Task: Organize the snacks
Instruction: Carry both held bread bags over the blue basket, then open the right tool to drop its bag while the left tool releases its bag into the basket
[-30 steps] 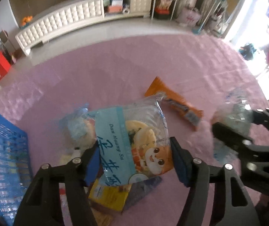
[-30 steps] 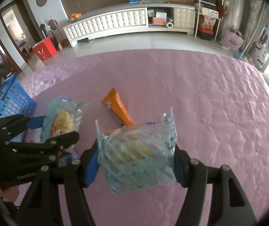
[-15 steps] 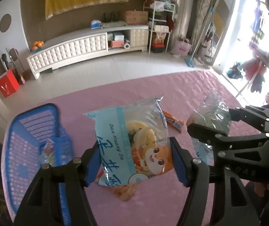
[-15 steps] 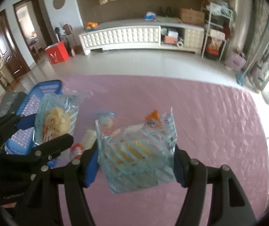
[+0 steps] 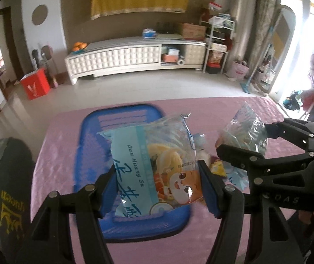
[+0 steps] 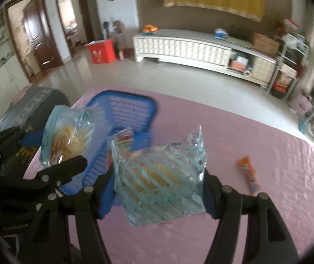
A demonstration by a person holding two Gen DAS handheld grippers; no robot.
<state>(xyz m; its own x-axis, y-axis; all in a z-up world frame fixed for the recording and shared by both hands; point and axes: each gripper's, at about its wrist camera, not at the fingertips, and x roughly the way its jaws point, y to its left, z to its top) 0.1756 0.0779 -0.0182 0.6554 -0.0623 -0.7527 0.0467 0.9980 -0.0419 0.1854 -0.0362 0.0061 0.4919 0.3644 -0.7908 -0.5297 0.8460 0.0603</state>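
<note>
My left gripper [image 5: 158, 187] is shut on a clear snack bag with a light-blue band and a cartoon face [image 5: 157, 165], held in the air over the blue plastic basket [image 5: 91, 132]. My right gripper [image 6: 159, 189] is shut on a clear bag with light-blue stripes [image 6: 159, 176], held above the pink table just right of the blue plastic basket [image 6: 128, 110]. In the left wrist view the right gripper [image 5: 242, 140] holds its striped bag [image 5: 245, 132] at the right. The left gripper [image 6: 55, 145] with its cartoon bag [image 6: 66, 138] shows at the left of the right wrist view.
An orange snack packet [image 6: 248, 173] lies on the pink quilted tablecloth [image 6: 278, 154] to the right. A few small snacks [image 5: 217, 168] lie between the basket and the right gripper. A dark cushion with yellow print [image 5: 5, 187] sits at the table's left edge.
Both grippers lifted their bags off the table and carried them leftward to the blue basket. The orange packet stayed behind on the cloth.
</note>
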